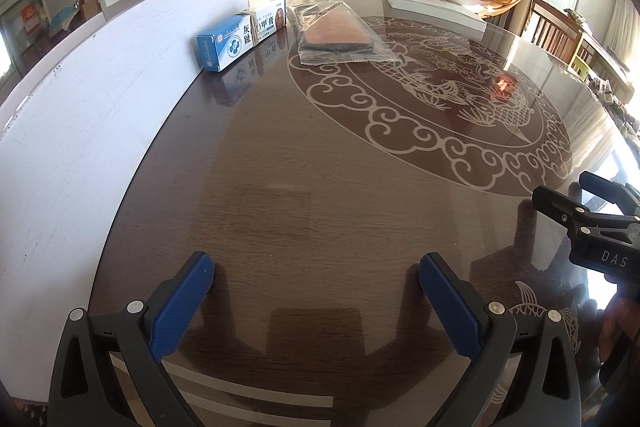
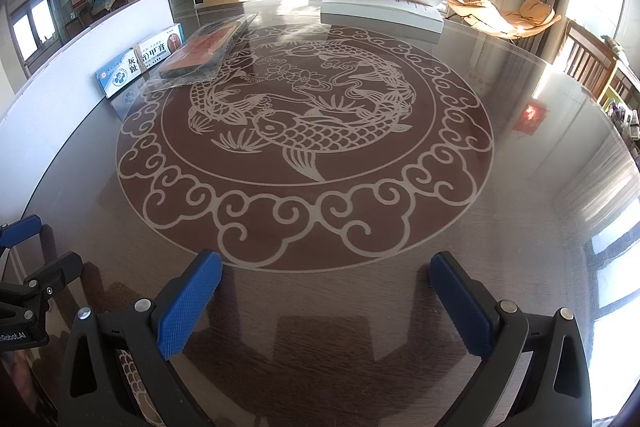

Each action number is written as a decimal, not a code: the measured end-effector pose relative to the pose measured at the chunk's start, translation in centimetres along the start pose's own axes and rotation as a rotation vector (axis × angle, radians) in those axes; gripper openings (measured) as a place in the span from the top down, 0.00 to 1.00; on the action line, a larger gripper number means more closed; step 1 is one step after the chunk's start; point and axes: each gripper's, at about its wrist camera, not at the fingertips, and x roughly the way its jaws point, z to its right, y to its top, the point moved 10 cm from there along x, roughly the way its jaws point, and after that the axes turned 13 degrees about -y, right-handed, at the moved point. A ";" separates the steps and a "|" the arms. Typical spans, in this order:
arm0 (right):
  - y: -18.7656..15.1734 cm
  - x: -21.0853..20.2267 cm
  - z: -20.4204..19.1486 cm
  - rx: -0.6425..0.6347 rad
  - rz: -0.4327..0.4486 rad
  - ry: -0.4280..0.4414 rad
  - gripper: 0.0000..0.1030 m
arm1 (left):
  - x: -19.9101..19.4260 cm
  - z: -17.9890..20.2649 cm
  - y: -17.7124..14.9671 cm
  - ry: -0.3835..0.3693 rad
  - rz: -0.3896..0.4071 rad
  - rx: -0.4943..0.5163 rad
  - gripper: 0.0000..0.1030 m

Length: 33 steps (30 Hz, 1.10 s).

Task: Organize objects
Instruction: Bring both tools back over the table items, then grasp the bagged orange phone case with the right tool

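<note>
Both of our grippers, left gripper (image 1: pixel 316 285) and right gripper (image 2: pixel 326 285), hover wide open and empty over the table (image 1: pixel 320 187); ahead and leftward, nearer our left, lie the medicine boxes (image 1: pixel 240 35) along the white board (image 1: pixel 80 99), the bagged packet (image 1: pixel 338 33) just beside.

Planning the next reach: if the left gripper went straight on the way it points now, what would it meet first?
Probably the bare table top itself. The left gripper is open, empty and angled down at it. The blue medicine box and the plastic-wrapped pack lie farther off, though depth is uncertain.
</note>
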 end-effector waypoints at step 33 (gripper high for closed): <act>17.0 5.6 -10.2 -0.116 0.020 0.150 0.00 | 0.0 -0.4 0.4 0.007 0.015 -0.012 0.00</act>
